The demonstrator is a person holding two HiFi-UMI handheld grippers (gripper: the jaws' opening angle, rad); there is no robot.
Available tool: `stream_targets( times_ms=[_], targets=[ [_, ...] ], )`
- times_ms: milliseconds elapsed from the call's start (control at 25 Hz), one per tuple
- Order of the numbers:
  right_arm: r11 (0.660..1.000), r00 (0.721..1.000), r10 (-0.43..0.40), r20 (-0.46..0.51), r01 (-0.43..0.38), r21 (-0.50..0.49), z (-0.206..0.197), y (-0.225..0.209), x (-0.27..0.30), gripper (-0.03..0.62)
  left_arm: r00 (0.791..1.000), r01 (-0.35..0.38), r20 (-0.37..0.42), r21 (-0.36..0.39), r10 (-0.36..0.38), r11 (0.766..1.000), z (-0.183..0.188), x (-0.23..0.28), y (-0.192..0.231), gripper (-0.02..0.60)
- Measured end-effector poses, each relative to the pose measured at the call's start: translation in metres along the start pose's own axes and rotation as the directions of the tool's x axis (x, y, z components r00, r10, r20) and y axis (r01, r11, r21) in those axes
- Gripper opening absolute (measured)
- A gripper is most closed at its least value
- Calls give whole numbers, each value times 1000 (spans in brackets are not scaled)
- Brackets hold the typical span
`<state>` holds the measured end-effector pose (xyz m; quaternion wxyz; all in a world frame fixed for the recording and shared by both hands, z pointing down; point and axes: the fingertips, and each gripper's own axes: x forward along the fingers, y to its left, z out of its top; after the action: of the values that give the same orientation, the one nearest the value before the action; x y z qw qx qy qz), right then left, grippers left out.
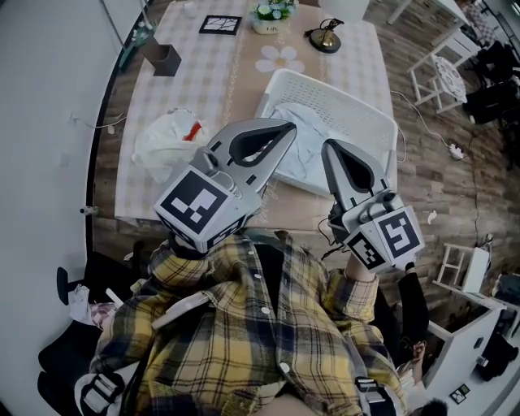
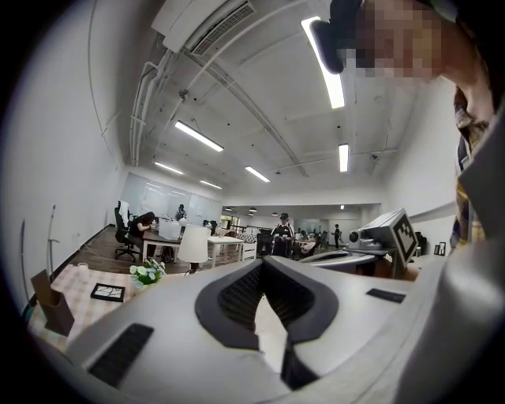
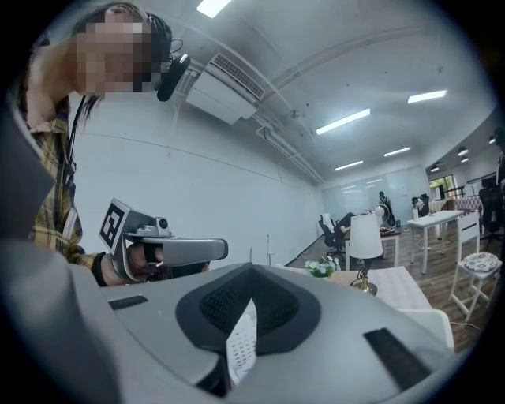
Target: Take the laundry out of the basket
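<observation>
One long worktop [image 1: 203, 81] under a checked cloth runs away from the person. A white wall [image 1: 49, 97] is on its left, and wood floor [image 1: 439, 162] and white chairs [image 1: 443, 77] are on its right. Toward the far end stand a brown box [image 1: 165, 58], a dark frame [image 1: 220, 24], potted flowers [image 1: 270, 12] and a lamp [image 1: 325, 36]. A crumpled white bag [image 1: 166, 142] lies by the near left edge. The gripper views look out over an open office with strip lights [image 2: 197, 136] on the ceiling, more desks and people far off.

A white perforated basket [image 1: 341, 89] sits at the near right of the worktop, with pale laundry [image 1: 305, 145] heaped in its near half. The left hand-held gripper [image 1: 284, 127] is closed with nothing between its jaws. Its tip is over the basket's near left rim, at the laundry's left edge. The right hand-held gripper [image 1: 327, 146] is closed and empty too, its tip over the laundry's right part near the front wall. The laundry lies between and under the two tips. Whether either tip touches it cannot be told.
</observation>
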<state>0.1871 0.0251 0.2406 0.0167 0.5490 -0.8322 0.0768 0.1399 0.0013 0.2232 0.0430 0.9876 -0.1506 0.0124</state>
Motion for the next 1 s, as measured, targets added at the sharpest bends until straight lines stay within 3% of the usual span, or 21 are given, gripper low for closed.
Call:
stream_targets(
  times_ms=[1000],
  targets=[
    [1000,1000,6,-18,-7,-18,-1,13,7,-6,1000,-2,-3,4,2,1000,-1,-8,4,17]
  ],
)
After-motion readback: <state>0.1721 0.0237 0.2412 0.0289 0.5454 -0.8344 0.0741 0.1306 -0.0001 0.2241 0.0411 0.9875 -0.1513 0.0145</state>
